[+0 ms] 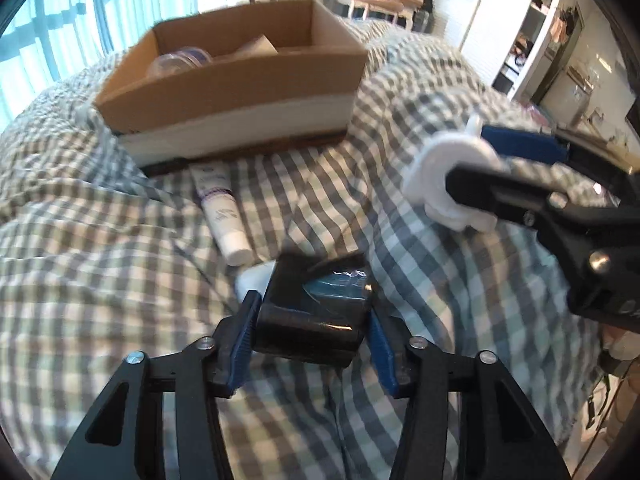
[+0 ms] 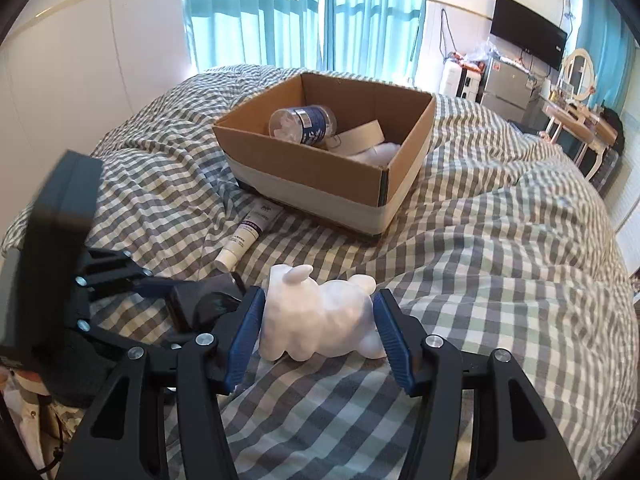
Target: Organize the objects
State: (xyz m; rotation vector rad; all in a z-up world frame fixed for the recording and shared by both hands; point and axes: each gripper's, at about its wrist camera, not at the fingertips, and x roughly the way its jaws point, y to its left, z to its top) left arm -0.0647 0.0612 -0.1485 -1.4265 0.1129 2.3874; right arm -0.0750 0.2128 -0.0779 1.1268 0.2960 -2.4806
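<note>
My left gripper is shut on a black box-like object with a shiny bluish face, held just above the checked bedcover; it also shows in the right wrist view. My right gripper is shut on a white bumpy animal-shaped toy, also seen in the left wrist view. An open cardboard box stands farther back on the bed and holds a clear jar and a roll of tape. A white tube lies in front of the box.
The checked bedcover is rumpled, with folds around the box. A white wall is on the left, curtained windows behind. A TV, fridge and dressing table stand beyond the bed on the right.
</note>
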